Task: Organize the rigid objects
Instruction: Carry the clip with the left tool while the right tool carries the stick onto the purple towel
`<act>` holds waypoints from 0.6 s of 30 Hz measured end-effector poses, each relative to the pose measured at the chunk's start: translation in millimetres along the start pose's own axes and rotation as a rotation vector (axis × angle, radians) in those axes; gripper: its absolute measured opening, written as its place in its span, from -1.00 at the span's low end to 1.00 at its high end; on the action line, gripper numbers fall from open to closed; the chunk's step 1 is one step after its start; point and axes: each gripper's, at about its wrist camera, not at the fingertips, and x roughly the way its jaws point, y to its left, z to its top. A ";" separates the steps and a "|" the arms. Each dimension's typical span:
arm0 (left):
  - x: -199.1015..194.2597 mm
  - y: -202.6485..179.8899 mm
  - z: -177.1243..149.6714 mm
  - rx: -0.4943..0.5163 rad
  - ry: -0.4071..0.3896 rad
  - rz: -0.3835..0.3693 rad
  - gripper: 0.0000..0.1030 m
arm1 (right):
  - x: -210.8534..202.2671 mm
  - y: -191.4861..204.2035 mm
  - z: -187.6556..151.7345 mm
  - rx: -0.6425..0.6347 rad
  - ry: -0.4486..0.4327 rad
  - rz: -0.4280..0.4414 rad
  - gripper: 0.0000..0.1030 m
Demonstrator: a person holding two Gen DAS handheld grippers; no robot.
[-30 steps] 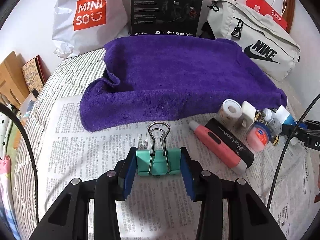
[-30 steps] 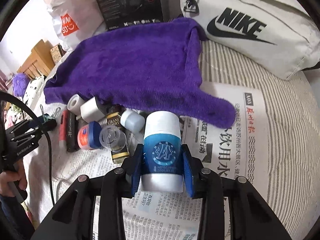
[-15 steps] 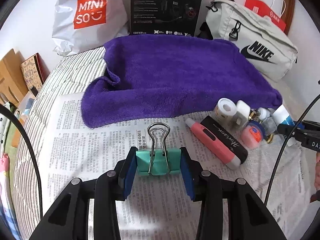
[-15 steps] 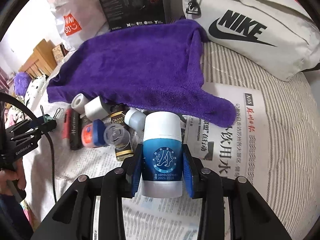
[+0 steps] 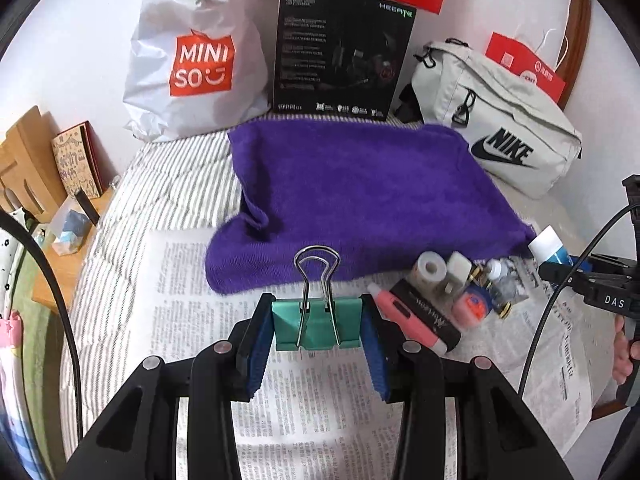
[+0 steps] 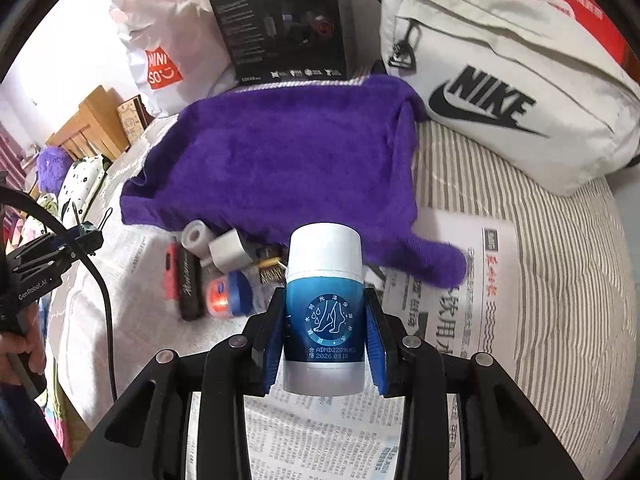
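Left gripper (image 5: 318,330) fingers clamp the teal binder clip (image 5: 318,326) by its flat sides, right gripper (image 6: 325,332) fingers pinch the blue-and-white bottle (image 6: 324,312) between them; risk: the smooth round bottle could slip if tilted.

Teal binder clip (image 5: 318,326) and blue-white bottle (image 6: 324,312), both apparently raised.

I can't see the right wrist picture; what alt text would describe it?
A two-finger claw grips a blue and white bottle above newspaper on a striped bed. Behind it lie a purple towel, small toiletries and a white Nike bag.
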 end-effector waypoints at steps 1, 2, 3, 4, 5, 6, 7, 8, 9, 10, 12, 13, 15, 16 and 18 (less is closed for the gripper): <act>-0.6 0.5 4.0 0.001 -0.002 -0.001 -0.23 | -1.1 1.2 3.6 -0.001 -0.004 0.001 -0.30; -1.5 1.6 7.7 0.002 -0.005 -0.002 -0.23 | -2.2 2.8 8.9 -0.005 -0.006 0.004 -0.30; -1.8 2.0 12.9 0.003 -0.009 -0.003 -0.23 | -3.0 3.5 12.1 -0.006 -0.009 0.008 -0.30; -1.2 2.0 16.5 0.004 -0.010 -0.006 -0.23 | -3.5 3.6 15.2 -0.005 -0.011 0.011 -0.30; -0.9 2.6 20.1 0.003 -0.011 -0.010 -0.23 | -2.7 4.6 19.6 -0.008 -0.007 0.013 -0.30; 0.1 3.7 25.4 0.001 -0.015 -0.011 -0.23 | -2.1 5.0 24.0 -0.011 -0.006 0.014 -0.30; 0.8 5.0 28.6 -0.001 -0.016 -0.013 -0.23 | -1.3 5.1 28.9 -0.010 -0.008 0.017 -0.30; 2.6 5.8 33.4 -0.002 -0.018 -0.016 -0.23 | 0.0 5.0 33.6 -0.010 -0.007 0.019 -0.30; 4.6 6.6 37.4 -0.002 -0.022 -0.018 -0.23 | 1.2 4.8 37.4 -0.010 -0.010 0.019 -0.30; 6.4 7.2 40.6 -0.004 -0.025 -0.018 -0.23 | 2.3 4.8 40.7 -0.009 -0.012 0.018 -0.30; 13.1 9.5 50.4 -0.007 -0.029 -0.020 -0.23 | 7.3 3.7 50.0 -0.012 -0.018 0.017 -0.30; 15.9 10.7 53.8 -0.007 -0.029 -0.021 -0.23 | 10.6 2.1 54.9 -0.006 -0.023 0.016 -0.30; 24.0 12.1 62.1 -0.002 -0.022 -0.021 -0.23 | 18.1 -1.1 63.2 0.002 -0.021 0.023 -0.30; 28.7 13.0 67.0 -0.001 -0.019 -0.018 -0.23 | 23.0 -3.5 68.9 0.008 -0.023 0.027 -0.30; 37.9 13.9 76.5 0.001 -0.019 -0.019 -0.23 | 31.5 -6.0 77.2 0.015 -0.023 0.034 -0.30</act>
